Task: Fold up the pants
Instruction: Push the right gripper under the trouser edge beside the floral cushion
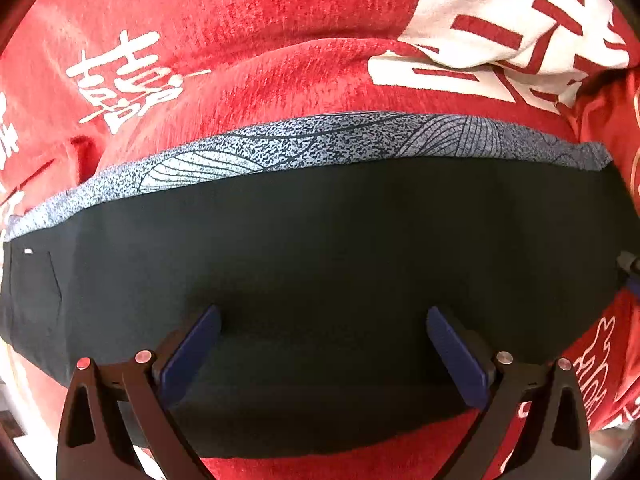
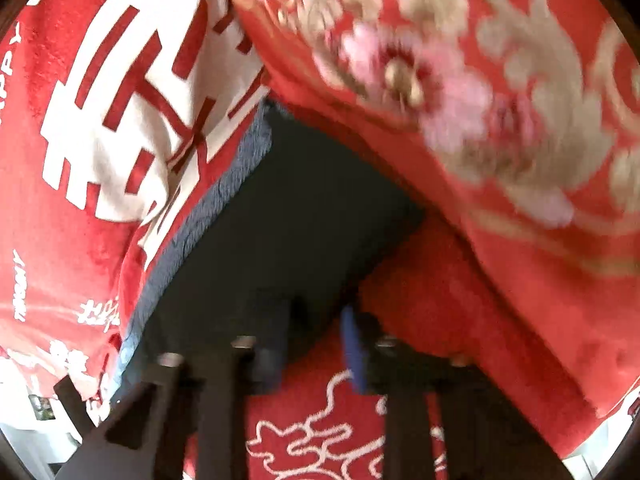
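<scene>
The left gripper's (image 1: 323,354) blue fingers (image 1: 192,354) stand wide apart over the dark pants (image 1: 320,264), gripping nothing. The pants lie flat on a fuzzy red blanket (image 1: 248,20) with white signs, showing a speckled grey band (image 1: 320,140). Only the blurry right view shows a flowered red cloth (image 2: 500,120); the right gripper's (image 2: 312,356) fingers look nearly closed at the pants' edge.

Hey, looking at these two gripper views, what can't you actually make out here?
- Pants, left wrist view: the full shape is cut off by the picture's left edge and the gripper.
- Right gripper, right wrist view: motion blur hides whether the jaws pinch the pants' corner.
- Floral cloth, right wrist view: blurred, and its edges run out of frame.
- Red blanket, left wrist view: the white characters are cut off at the top right.
</scene>
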`<state>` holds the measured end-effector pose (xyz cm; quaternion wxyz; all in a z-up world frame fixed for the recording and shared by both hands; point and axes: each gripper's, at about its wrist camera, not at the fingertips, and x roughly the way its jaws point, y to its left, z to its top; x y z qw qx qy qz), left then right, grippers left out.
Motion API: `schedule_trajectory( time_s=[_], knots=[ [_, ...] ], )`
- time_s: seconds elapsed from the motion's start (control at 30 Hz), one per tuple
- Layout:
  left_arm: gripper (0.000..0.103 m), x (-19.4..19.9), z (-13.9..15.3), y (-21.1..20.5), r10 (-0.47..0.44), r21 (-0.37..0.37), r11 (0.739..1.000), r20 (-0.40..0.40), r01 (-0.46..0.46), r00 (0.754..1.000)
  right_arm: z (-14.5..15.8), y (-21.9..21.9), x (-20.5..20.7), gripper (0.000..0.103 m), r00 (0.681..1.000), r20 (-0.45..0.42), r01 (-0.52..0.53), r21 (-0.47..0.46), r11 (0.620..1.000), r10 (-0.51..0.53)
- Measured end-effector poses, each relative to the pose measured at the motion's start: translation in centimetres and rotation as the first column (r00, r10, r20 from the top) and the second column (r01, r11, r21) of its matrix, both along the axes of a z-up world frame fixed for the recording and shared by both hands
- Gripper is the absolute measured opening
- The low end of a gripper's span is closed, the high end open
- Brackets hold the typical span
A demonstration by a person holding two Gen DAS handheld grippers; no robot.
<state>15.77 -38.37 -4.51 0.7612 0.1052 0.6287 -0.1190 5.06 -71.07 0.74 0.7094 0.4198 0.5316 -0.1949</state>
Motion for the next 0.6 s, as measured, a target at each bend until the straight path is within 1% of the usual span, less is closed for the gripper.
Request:
schedule_trajectory(
  time_s=[0.03, 0.07, 0.17, 0.23, 0.27, 0.37, 0.4, 0.43, 0.47, 0.6],
  knots=[
    [0.103, 0.0, 0.0, -0.2, -0.001, 0.006, 1.0, -0.002, 0.001, 1.0, 0.5, -0.1, 0.4, 0.013, 1.0, 0.017, -0.011, -0.009, 1.0, 0.011],
    [0.103, 0.0, 0.0, -0.3, -0.002, 0.011, 1.0, -0.005, 0.002, 1.0, 1.0, 0.1, 0.6, 0.012, 0.999, 0.024, -0.021, -0.019, 1.0, 0.021],
    [0.103, 0.2, -0.1, -0.5, 0.003, 0.018, 1.0, -0.008, -0.002, 1.0, 2.8, 0.9, 1.8, 0.012, 0.993, 0.049, -0.103, -0.095, 0.99, 0.108],
    [0.103, 0.1, 0.0, -0.5, 0.011, 0.017, 1.0, -0.005, -0.011, 1.0, 3.0, 1.2, 2.4, 0.012, 0.989, 0.035, -0.14, -0.126, 0.982, 0.146],
    [0.103, 0.0, 0.0, -0.4, 0.013, 0.016, 1.0, -0.003, -0.013, 1.0, 2.7, 1.2, 2.4, 0.012, 0.989, 0.019, -0.145, -0.127, 0.981, 0.149],
    [0.103, -0.1, -0.1, -0.2, 0.012, 0.013, 1.0, 0.002, -0.012, 1.0, 0.0, 0.6, 1.8, 0.012, 0.992, -0.046, -0.125, -0.076, 0.989, 0.121],
    [0.103, 0.0, -0.1, -0.1, 0.011, 0.012, 1.0, 0.002, -0.011, 1.0, -0.6, 0.4, 1.4, 0.012, 0.993, -0.04, -0.112, -0.059, 0.992, 0.109],
    [0.103, 0.0, -0.2, 0.0, 0.009, 0.011, 1.0, 0.002, -0.01, 1.0, -0.5, 0.4, 1.0, 0.012, 0.995, -0.02, -0.098, -0.058, 0.993, 0.097],
    [0.103, 0.0, -0.2, 0.0, 0.008, 0.01, 1.0, 0.001, -0.008, 1.0, -0.4, 0.4, 1.0, 0.015, 0.995, -0.019, -0.102, -0.06, 0.993, 0.101],
    [0.103, 0.2, -0.4, 0.0, 0.007, 0.013, 1.0, 0.001, -0.007, 1.0, 0.1, 0.9, 1.1, 0.017, 0.99, -0.053, -0.13, -0.063, 0.99, 0.127]
  ],
)
